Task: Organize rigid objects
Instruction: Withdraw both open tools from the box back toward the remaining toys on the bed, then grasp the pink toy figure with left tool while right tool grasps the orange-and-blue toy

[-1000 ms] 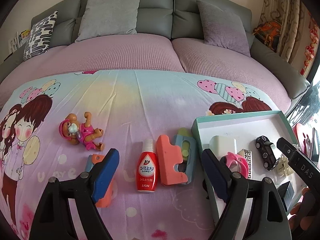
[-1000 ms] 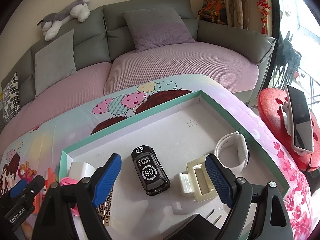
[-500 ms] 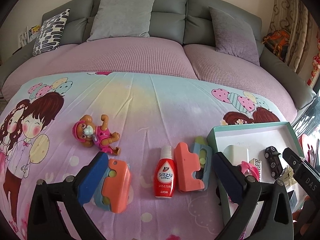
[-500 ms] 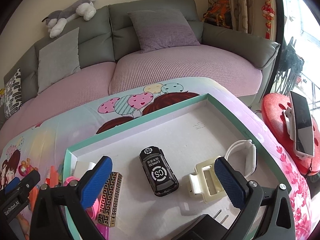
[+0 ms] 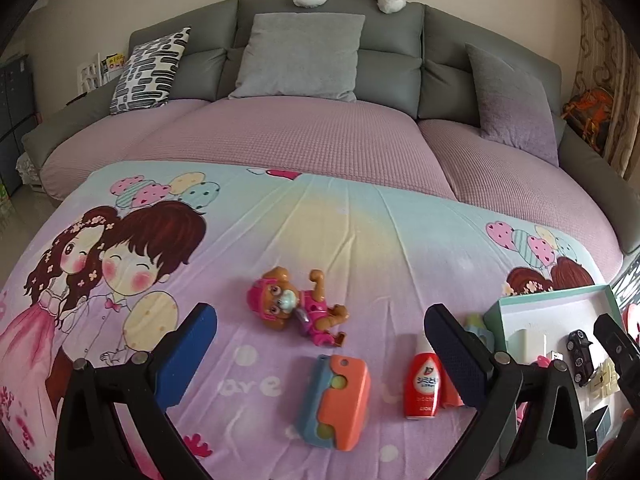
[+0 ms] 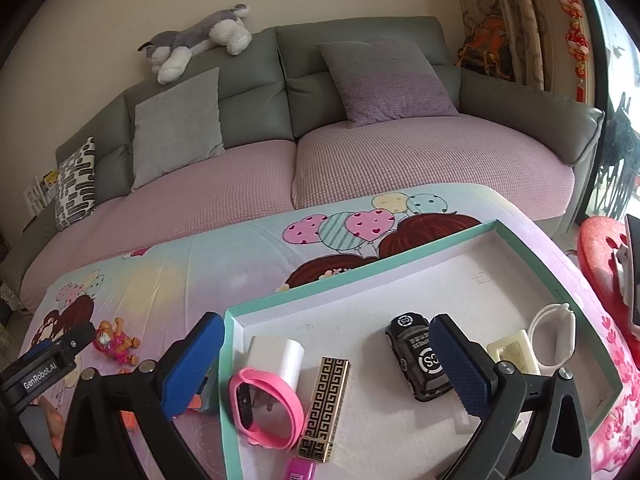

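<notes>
left wrist view: the left gripper [image 5: 320, 344] stands wide, nothing pinched between its blue pads [image 5: 188, 360]. between the fingers, on the cartoon cloth [image 5: 340, 232], lie a pup figure [image 5: 296, 308] and, nearer the camera, an orange-and-blue toy [image 5: 336, 400] on its side. a red bottle [image 5: 422, 380] stands upright just beside the right finger, partly hidden by it. a second orange-and-blue toy peeks out behind that finger; most of it is covered. at the right edge sits the tray [image 5: 532, 298], with a small black car [image 5: 580, 354] inside.

right wrist view: the right gripper [image 6: 326, 360] is also wide and holds nothing. it hangs over the tray [image 6: 360, 280], which rests on the cloth [image 6: 200, 272] near the sofa [image 6: 360, 80]. in the tray, from left to right: a white block [image 6: 276, 356], a pink band [image 6: 264, 408] touching it, a gold patterned case [image 6: 326, 404] lying just beside the band, the black car [image 6: 412, 352] partly behind the right pad, a cream clip [image 6: 514, 350], and a white band [image 6: 554, 336] near the right wall. a magenta thing at the bottom edge is cut off; what it is cannot be told. outside the tray, far left, the pup figure [image 6: 116, 342] lies on the cloth, with the left gripper [image 6: 44, 364] in front of it. a plush dog [image 6: 196, 40] lies on the sofa back.
</notes>
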